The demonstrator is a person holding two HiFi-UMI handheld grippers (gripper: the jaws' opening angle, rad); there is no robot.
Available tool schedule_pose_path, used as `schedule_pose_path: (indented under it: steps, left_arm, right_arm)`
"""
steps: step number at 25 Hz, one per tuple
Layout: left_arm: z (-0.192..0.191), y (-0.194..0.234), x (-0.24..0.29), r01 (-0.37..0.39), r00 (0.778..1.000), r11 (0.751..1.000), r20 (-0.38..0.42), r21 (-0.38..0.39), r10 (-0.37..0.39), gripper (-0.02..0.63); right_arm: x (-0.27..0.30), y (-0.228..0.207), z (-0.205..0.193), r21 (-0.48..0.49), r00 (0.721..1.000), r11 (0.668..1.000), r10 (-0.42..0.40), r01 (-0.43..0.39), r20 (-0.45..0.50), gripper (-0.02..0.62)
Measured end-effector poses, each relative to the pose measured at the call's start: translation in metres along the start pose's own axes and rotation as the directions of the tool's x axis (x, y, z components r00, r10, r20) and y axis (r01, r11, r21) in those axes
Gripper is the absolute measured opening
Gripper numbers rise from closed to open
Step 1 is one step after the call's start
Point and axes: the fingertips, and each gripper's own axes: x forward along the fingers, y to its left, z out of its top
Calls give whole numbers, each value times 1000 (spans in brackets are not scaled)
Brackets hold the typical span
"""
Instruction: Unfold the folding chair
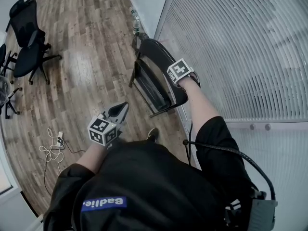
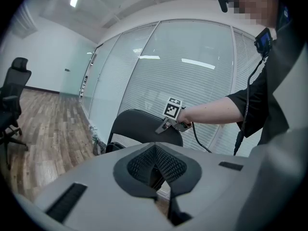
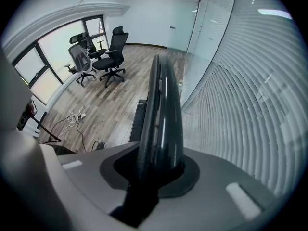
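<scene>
**Chair held by the backrest, seat not yet lowered**

A glass wall with blinds (image 1: pixel 240 47) fills the right of the head view. Against its foot the folding chair (image 1: pixel 153 83) is stood at upper centre, its seat panel seemingly flat to the frame, so it is judged folded. Its long axis is seen running from the backrest top, at mid-frame, up towards the top edge.

The right gripper (image 1: pixel 188 82) is clamped on the backrest's top edge, which is seen end-on between its jaws in the right gripper view. The left gripper (image 1: pixel 124 107) is shut on nothing and held apart from the chair, which lies up and to the right of it. The seat edge is faced by this free gripper, so it is judged the better placed to pull the seat down.

What looks like a bottle (image 1: pixel 135 20) is stood by the wall at upper centre; its contents cannot be told.
</scene>
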Motion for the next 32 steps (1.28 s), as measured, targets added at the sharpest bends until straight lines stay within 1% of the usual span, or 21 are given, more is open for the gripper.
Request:
schedule_pose_path:
  steps: [4, 7, 10, 12, 19, 25, 32]
  left_arm:
    - [-3, 1, -2, -1, 1000, 1000, -4, -3, 1, 5]
    - [-10, 5, -3, -19, 1000, 1000, -18, 3, 19, 5]
    - [-17, 9, -4, -30, 999, 999, -32, -23, 29, 5]
    - [-15, 11, -4, -33, 999, 999, -24, -35, 32, 5]
    - [-23, 19, 1, -28, 999, 997, -30, -78, 26, 5]
    - [-28, 17, 2, 7, 999, 994, -39, -113, -11, 5]
    - [-39, 18, 13, 0, 998, 993, -60, -121, -7, 6]
  right_arm:
    - [-1, -1, 0, -4, 1000, 1000, -6, 6, -3, 86]
    - [0, -1, -3, -5, 1000, 1000, -10, 10, -4, 87]
    - [-1, 0, -4, -6, 1000, 1000, -13, 13, -4, 89]
    - [-2, 1, -4, -7, 1000, 1000, -16, 16, -4, 89]
    - [-2, 1, -1, -11, 1000, 1000, -18, 18, -5, 90]
    - [-3, 3, -1, -14, 1000, 1000, -23, 23, -5, 91]
    - [5, 1, -6, -17, 1000, 1000, -23, 23, -2, 94]
